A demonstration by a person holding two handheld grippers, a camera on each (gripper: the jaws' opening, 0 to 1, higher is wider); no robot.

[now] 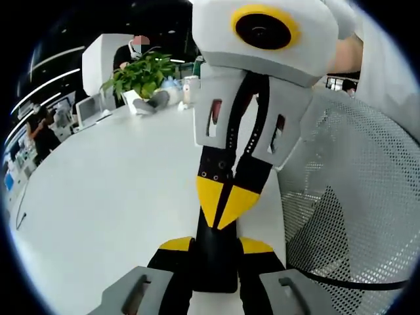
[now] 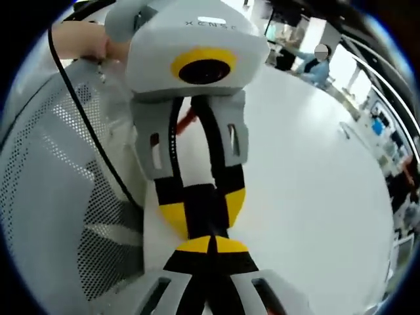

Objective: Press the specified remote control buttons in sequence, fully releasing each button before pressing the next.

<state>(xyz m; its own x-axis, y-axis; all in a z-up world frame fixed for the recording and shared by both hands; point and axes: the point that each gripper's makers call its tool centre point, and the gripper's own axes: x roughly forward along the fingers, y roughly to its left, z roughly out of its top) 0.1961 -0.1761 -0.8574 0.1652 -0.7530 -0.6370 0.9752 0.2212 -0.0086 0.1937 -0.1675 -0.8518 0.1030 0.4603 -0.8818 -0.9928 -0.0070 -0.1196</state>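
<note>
Left claw (image 1: 215, 245) is clamped on the black remote (image 1: 214, 266), one jaw on each long edge. The remote's long axis runs straight out from that claw, a bit above the white bench (image 1: 98, 197). Right claw (image 2: 210, 244) has its jaws pinched together, coming in head-on at the remote's far end and looks to be touching it, so it's probably the presser. A mesh chair (image 1: 354, 197) sits just beside the remote.

The worktop (image 1: 111, 190) is big, white and round. A green plant (image 1: 141, 75) in a white pot stands on its far side, near a laptop (image 1: 88, 110).
</note>
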